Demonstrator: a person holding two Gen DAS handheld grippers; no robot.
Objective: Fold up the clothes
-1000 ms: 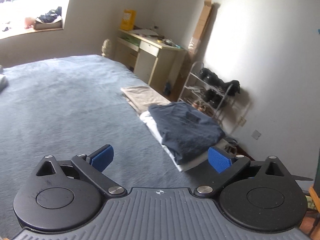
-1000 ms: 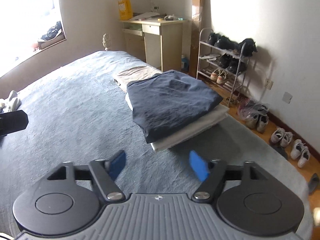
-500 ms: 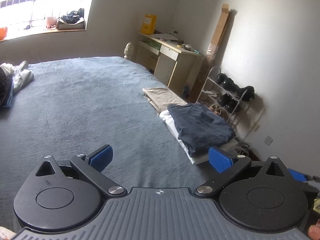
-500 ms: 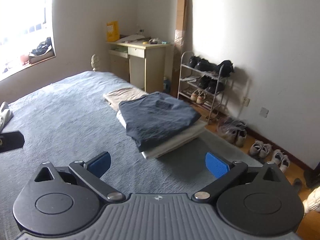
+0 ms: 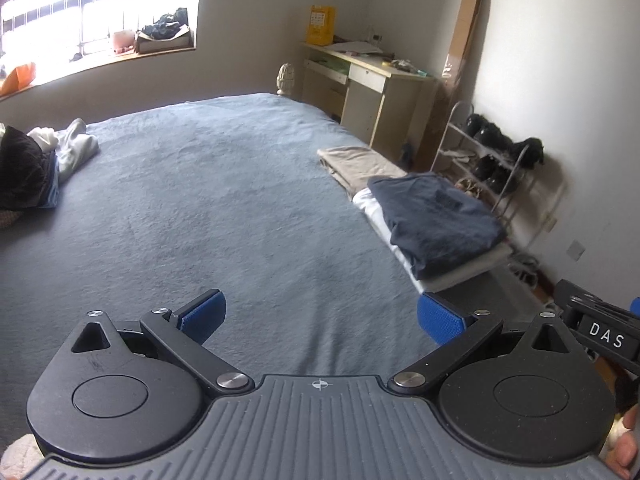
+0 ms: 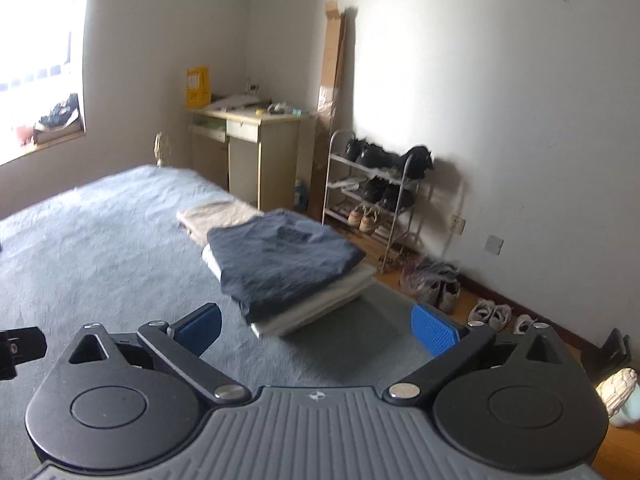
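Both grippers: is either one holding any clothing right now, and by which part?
Nothing is held. The left gripper and right gripper stand open above the bed; the folded navy shirt lies on its stack.

A bright window (image 5: 96, 24) at ten o'clock lights pale walls (image 6: 500, 100). A bed under a grey-blue cover (image 5: 224, 208) fills the middle. At one o'clock stands a cream desk (image 5: 372, 92) with a yellow box (image 5: 320, 25); at three o'clock a metal shoe rack (image 6: 372, 192), shoes on the wooden floor (image 6: 492, 314) beside it
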